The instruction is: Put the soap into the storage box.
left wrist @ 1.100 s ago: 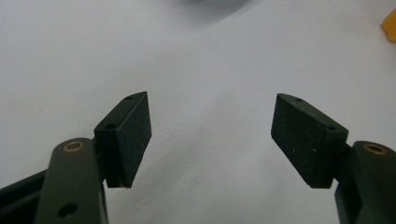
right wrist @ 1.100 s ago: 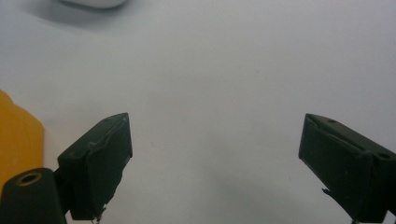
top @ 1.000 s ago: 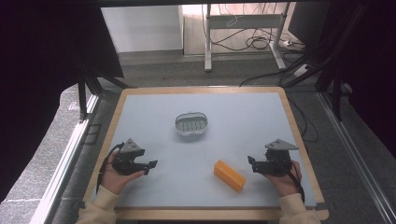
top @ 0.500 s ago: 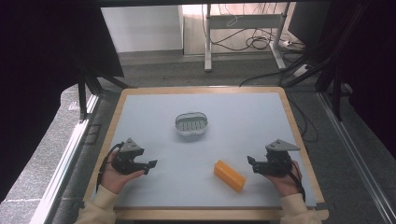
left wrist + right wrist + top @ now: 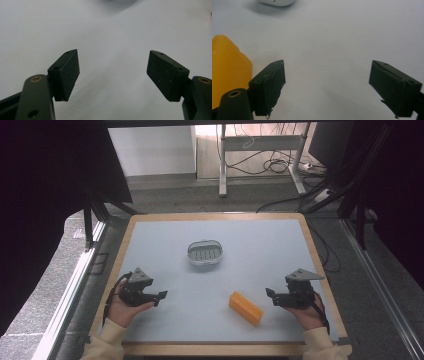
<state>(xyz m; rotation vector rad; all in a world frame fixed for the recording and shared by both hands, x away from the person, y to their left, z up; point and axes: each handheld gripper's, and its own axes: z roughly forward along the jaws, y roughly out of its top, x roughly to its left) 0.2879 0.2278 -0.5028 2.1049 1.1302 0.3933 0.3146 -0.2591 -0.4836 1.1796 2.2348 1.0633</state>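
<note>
Beside the spread right claw (image 5: 327, 92), the orange block (image 5: 227, 72) is cut off; left claw (image 5: 113, 75) gapes too.

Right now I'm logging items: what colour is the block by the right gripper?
Orange-yellow block; clearest in the high view.

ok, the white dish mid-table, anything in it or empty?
Empty: the white dish shows only its slotted base in the high view; the orange block lies apart on the table.

Matt pale table (image 5: 165, 240) with wood rim; waxy translucent orange block (image 5: 245, 308).
</note>
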